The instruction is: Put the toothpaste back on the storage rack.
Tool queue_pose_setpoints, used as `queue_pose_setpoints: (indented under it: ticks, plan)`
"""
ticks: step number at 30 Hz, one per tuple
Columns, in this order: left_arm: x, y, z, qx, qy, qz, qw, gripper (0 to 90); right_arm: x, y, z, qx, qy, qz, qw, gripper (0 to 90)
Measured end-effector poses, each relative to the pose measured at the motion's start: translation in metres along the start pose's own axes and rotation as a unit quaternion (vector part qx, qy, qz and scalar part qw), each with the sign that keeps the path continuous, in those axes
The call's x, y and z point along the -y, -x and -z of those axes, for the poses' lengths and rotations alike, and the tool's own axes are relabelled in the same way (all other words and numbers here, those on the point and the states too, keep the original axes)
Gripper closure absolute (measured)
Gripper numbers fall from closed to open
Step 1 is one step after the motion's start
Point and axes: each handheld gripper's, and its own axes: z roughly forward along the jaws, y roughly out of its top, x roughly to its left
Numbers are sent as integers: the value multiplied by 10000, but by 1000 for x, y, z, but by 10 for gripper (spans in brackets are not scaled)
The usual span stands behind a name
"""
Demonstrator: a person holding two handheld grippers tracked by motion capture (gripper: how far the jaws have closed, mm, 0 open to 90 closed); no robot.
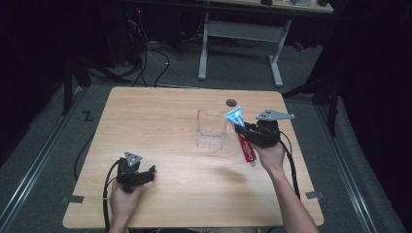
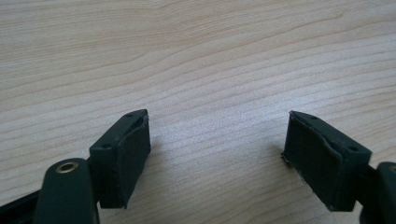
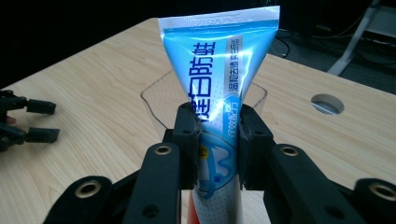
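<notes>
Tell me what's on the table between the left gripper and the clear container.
Nothing: bare wood runs from the left gripper to the clear container, as the high view shows.

The high view looks forward and down on the whole wooden table (image 1: 160, 121) from the person's side. The left gripper view looks very near at the bare tabletop (image 2: 210, 70). The right gripper view looks across the table (tilted a little upward) over the clear container (image 3: 159, 112); both it and the high view show the table's round hole (image 3: 327, 103).
</notes>
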Motion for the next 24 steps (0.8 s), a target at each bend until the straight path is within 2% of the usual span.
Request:
queue_pose_setpoints:
  ticks: [7,24]
  plan:
    - [0,0,0,5,1,-1,10000,230,-10,-4,-5,-107,0,11,9999,731]
    - [0,0,0,13,-1,-9,10000,229,-50,-17,-15,-363,335,75,9988,731]
